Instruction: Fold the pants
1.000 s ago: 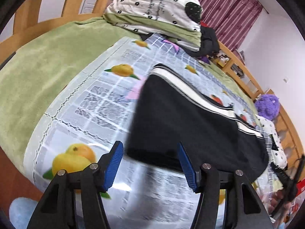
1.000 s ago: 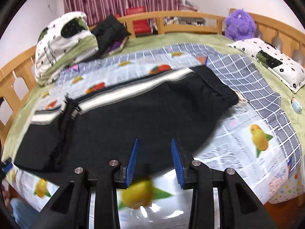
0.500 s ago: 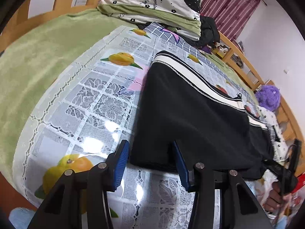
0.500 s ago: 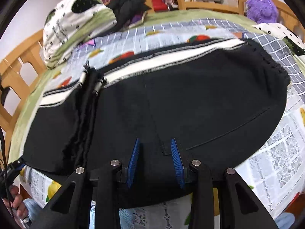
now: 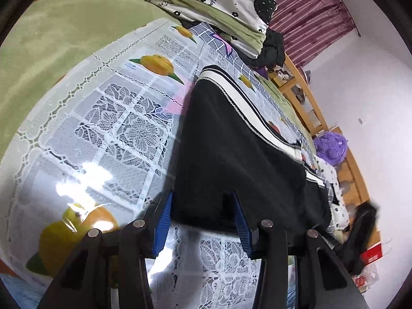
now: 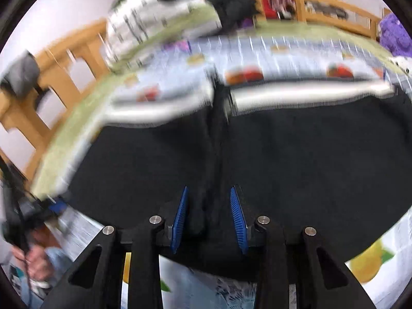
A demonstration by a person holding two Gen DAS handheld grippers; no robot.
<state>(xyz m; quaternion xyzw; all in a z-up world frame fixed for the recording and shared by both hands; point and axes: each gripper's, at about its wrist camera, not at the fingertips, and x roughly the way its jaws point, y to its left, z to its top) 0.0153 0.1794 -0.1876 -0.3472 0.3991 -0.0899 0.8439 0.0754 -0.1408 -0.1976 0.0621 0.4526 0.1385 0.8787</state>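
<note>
Black pants [image 5: 231,154] with a white side stripe [image 5: 247,108] lie flat on a fruit-print cloth [image 5: 103,118] over the bed. My left gripper [image 5: 203,206] is open, its blue pads either side of the near corner of the pants' end. In the blurred right wrist view the pants [image 6: 283,154] fill the middle. My right gripper [image 6: 208,206] is open low over the near edge, its pads either side of a dark fold ridge. The other gripper shows at the far left [image 6: 28,211].
Folded bedding [image 5: 219,2] and a dark garment [image 5: 273,49] are stacked at the bed's far end. A wooden bed rail [image 5: 306,97] runs along the far side. A purple plush toy [image 5: 331,148] and a spotted pillow [image 5: 334,198] sit beyond the pants.
Both grippers have moved closer to the pants. The left one now straddles the near corner; the right one has slid left along the near edge to the fold ridge.
</note>
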